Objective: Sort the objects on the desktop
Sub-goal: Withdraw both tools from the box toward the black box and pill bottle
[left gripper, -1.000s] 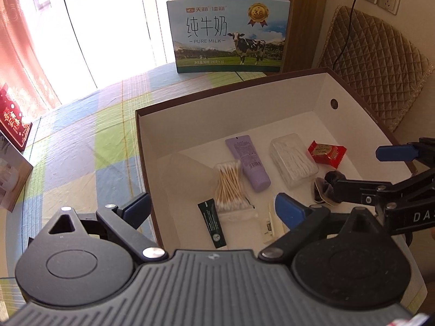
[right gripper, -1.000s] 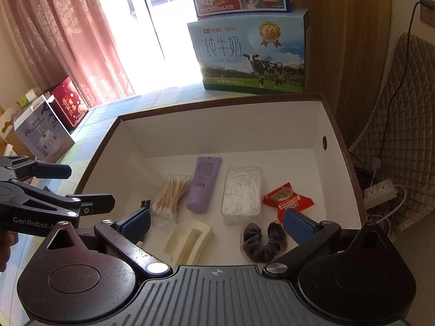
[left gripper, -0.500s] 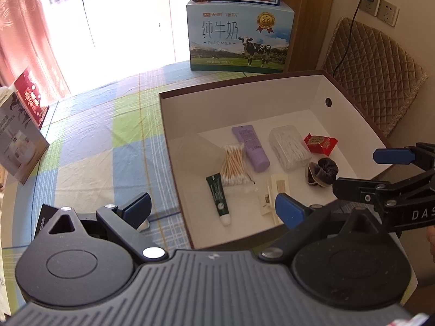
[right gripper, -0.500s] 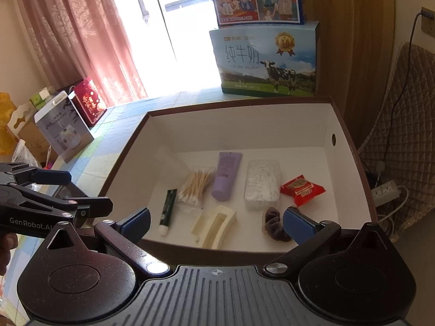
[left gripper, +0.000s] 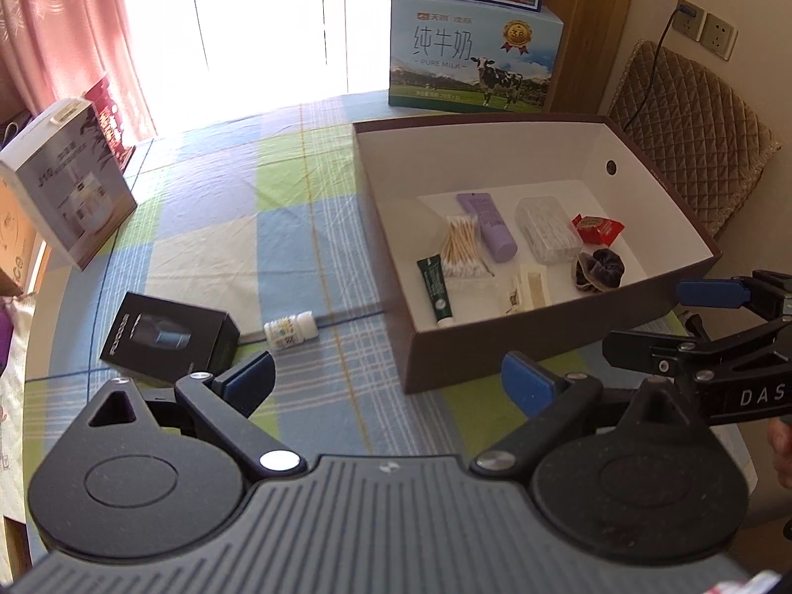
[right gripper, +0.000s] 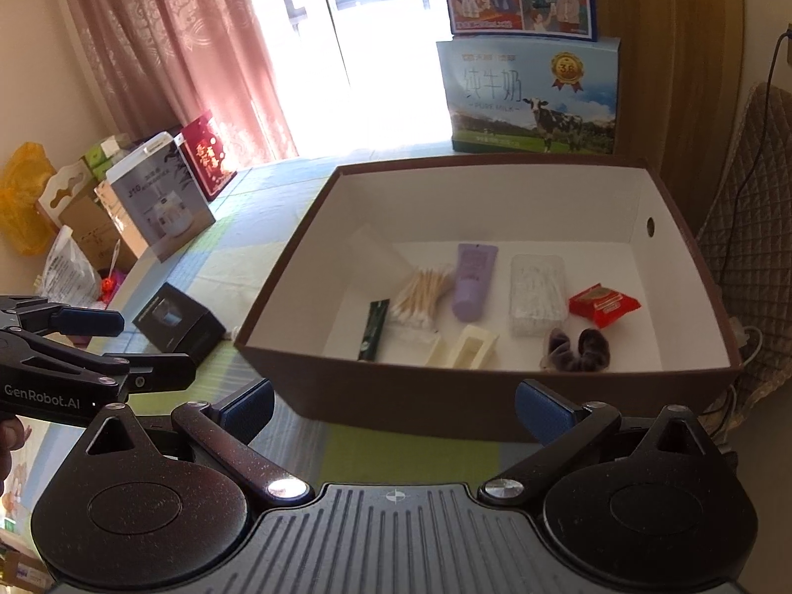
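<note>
Checked cloth over worktop (left gripper: pixel 277 227), window glare behind, milk carton (left gripper: pixel 470 64) at the far edge. Brown storage box (left gripper: pixel 495 351) to the right, already holding tubes, cotton swabs, a snack packet, a scrunchie. Left outside on the cloth: small white bottle (left gripper: pixel 289 329) lying on its side, just beside black carton (left gripper: pixel 168 339), both near the box's left wall. Left claw (left gripper: pixel 386 381) spread wide, empty, hovering short of them. Right claw (right gripper: pixel 393 408) likewise wide open and empty, in front of the box's near wall.

Bottle probably light, rigid, smooth plastic, though label too blurred to confirm contents; round, so apt to roll. Best pinched across the body mid-length. Carton stiff, light, crushable; best gripped across its narrow sides.
</note>
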The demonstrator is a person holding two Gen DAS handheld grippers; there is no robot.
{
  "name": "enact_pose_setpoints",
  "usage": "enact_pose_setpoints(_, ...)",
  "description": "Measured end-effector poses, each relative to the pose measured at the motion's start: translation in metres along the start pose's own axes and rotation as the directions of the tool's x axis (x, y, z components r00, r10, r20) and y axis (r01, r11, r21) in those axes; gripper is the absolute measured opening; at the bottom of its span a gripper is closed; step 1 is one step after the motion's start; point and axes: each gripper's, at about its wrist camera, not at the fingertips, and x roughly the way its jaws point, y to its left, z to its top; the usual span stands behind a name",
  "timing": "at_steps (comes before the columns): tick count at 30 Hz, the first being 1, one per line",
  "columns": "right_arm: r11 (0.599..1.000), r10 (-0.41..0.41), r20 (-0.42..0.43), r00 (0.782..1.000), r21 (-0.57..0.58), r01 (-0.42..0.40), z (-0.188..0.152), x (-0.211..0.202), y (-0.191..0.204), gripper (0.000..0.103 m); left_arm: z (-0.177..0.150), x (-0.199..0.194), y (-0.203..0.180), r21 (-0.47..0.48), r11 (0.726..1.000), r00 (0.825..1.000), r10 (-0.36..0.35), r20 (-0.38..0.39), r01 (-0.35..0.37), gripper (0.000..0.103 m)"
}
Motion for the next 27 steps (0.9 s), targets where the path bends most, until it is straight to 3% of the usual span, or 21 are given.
enact_pose_setpoints(27, 0.988, 0.115, -0.100, 0.988, -0.093, -0.125, -0.034, 0.040, 0.118, 0.101, -0.068, -0.032, 0.106, -0.133, 0.986, 0.994, 0.094, -0.063, -0.101, 0.097)
